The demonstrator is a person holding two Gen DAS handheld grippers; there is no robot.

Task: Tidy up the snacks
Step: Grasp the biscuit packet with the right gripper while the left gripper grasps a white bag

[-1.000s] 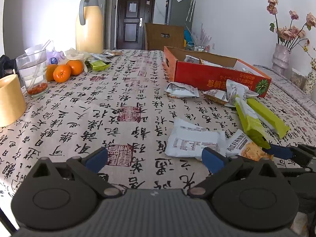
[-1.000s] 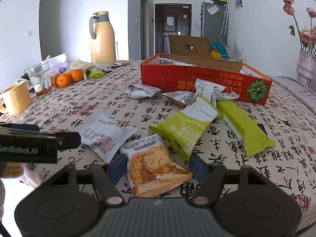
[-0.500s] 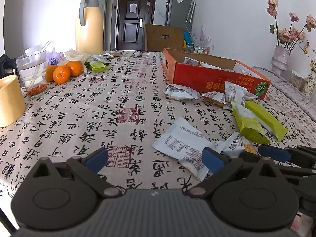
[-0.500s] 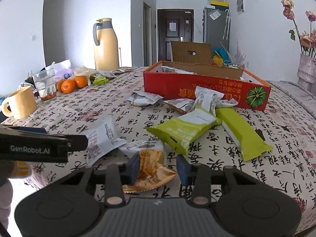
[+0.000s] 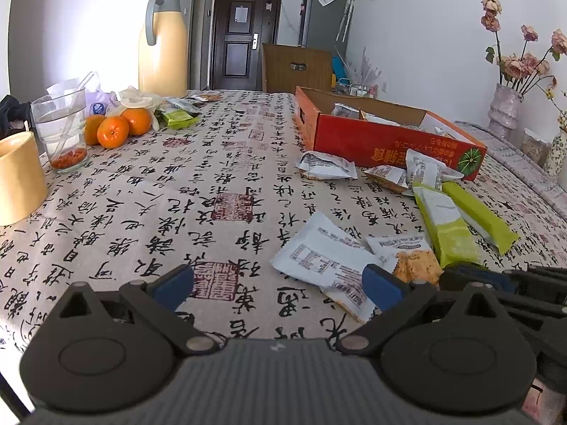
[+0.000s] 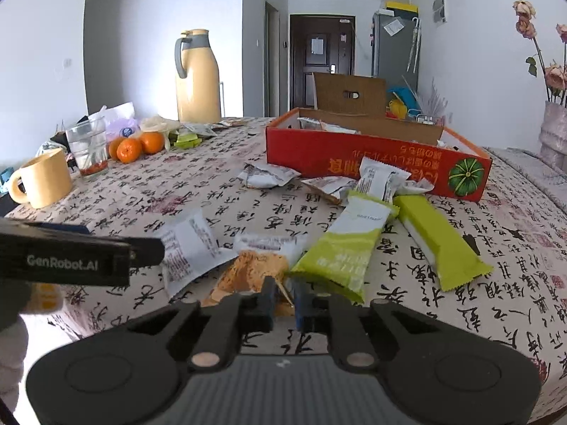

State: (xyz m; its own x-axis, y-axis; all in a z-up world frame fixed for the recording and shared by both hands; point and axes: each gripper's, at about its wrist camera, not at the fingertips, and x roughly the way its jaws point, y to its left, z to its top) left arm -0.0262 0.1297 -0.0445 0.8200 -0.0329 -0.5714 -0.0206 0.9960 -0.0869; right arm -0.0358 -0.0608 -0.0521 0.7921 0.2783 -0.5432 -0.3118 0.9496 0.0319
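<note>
Two grippers at the desk's near edge, one pinching a snack

Left wrist view: left gripper [image 5: 278, 285] has its jaws spread and empty over the desk [image 5: 141, 212]; a white packet [image 5: 327, 260] lies just ahead of the right jaw, the orange cracker packet [image 5: 413, 260] beside it, the red box [image 5: 382, 138] far ahead. Right wrist view: right gripper [image 6: 283, 299] jaws have just been closing and pinch the orange cracker packet [image 6: 253, 271] by its near edge; a green packet [image 6: 342, 249] lies just right of them
</note>
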